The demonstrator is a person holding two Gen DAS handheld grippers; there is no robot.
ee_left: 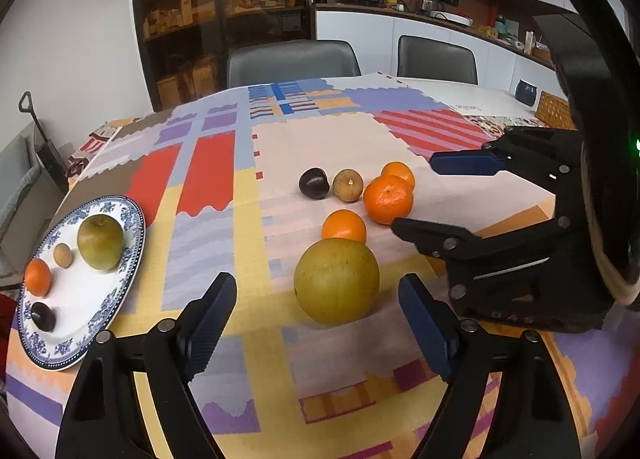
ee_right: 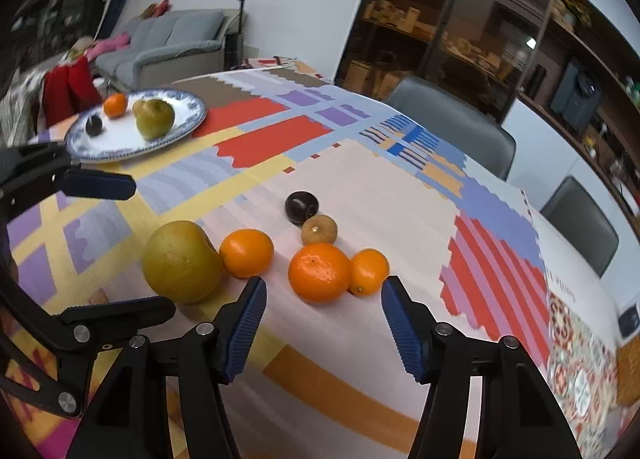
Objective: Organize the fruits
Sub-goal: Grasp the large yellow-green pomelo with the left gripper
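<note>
A blue-patterned plate (ee_left: pixel 128 259) (ee_right: pixel 188 123) at the table's left holds a green pear, a small tan fruit, an orange and a dark plum. Loose on the cloth lie a large yellow-green pear (ee_left: pixel 337 286) (ee_right: pixel 182 261), three oranges (ee_left: pixel 388 199) (ee_right: pixel 320 272), a tan round fruit (ee_left: pixel 348 185) (ee_right: pixel 319 229) and a dark plum (ee_left: pixel 314 183) (ee_right: pixel 301 207). My left gripper (ee_left: pixel 320 323) is open and empty, just short of the large pear. My right gripper (ee_right: pixel 324 331) (ee_left: pixel 412 199) is open and empty, just short of the biggest orange.
A patchwork tablecloth (ee_left: pixel 248 219) covers the table. Two grey chairs (ee_left: pixel 292 61) stand at the far side. A dark cup (ee_left: pixel 526 91) and a woven basket (ee_left: pixel 554 111) sit at the far right. A sofa (ee_right: pixel 172 43) is beyond the plate.
</note>
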